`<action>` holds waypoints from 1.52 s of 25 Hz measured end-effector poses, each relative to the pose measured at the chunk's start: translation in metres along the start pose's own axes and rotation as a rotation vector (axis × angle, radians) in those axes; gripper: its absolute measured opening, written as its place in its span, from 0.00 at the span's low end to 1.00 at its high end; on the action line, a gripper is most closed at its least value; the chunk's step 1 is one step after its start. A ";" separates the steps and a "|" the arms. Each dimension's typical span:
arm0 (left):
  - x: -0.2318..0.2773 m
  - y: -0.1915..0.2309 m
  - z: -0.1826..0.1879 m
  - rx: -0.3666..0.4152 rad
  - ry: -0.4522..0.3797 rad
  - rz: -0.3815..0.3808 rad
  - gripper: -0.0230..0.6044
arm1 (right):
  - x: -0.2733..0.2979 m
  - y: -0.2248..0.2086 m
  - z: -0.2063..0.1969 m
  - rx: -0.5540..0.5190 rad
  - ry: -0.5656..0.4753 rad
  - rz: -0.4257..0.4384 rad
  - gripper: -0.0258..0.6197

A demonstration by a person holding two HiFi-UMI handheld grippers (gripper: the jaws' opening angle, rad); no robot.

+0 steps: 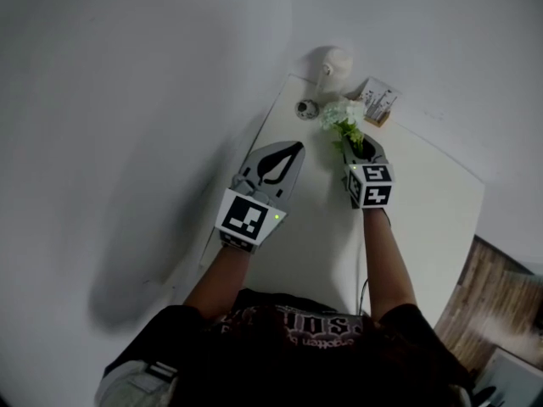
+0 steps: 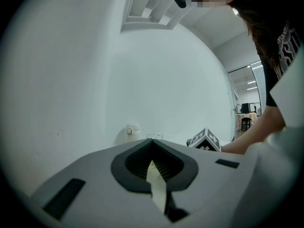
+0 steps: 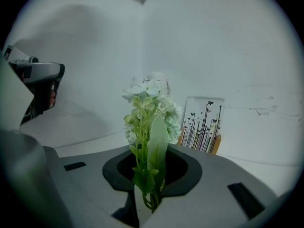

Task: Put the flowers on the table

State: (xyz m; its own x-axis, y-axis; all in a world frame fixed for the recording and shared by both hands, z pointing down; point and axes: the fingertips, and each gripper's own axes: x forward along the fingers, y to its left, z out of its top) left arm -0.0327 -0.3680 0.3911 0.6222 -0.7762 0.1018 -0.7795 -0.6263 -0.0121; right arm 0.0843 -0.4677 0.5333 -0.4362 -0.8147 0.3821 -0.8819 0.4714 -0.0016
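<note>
Dark printed shirt [image 1: 299,333] and two bare forearms fill the bottom of the head view, where a person stands at a white table [image 1: 424,219] pushed against a pale wall. Each hand holds a grey two-jaw tool topped with a black-and-white marker cube. On the person's right, the right gripper [image 1: 361,153] is pinched nearly closed on the flowers [image 1: 342,115], gripping the thin green stems low down. Its own view shows the sprig [image 3: 149,122] standing upright out of the jaws, pale white blossoms at the top and one long leaf in front. The flowers are held over the far part of the table, and whether the stem ends touch the surface cannot be told. Just beyond them stands a small card [image 3: 202,125] printed with black stems and butterflies, with a white rounded object [image 1: 333,62] and a small dark round piece [image 1: 307,108] near the table's back corner. The left gripper [image 1: 288,153] hangs over the table's left edge with its jaws drawn together and nothing recognisable held. The sprig looks very light and soft, with stems that would bend and blossoms that would crush or shed easily. The bundled lower stems look like the right place to grip, gently and clear of the blooms.
</note>
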 end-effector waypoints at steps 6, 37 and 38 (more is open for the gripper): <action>-0.002 0.003 -0.002 0.016 0.002 0.009 0.03 | 0.012 0.003 -0.012 -0.011 0.053 0.019 0.23; -0.008 -0.012 0.017 0.045 -0.026 0.006 0.03 | -0.042 0.005 0.025 0.033 -0.038 0.024 0.57; -0.009 -0.014 0.019 0.045 -0.029 0.006 0.03 | -0.048 0.005 0.027 0.039 -0.046 0.019 0.57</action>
State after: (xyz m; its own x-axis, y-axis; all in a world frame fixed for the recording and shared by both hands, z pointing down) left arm -0.0262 -0.3540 0.3719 0.6201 -0.7811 0.0730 -0.7793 -0.6240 -0.0572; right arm 0.0959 -0.4351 0.4898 -0.4602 -0.8207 0.3386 -0.8792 0.4744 -0.0449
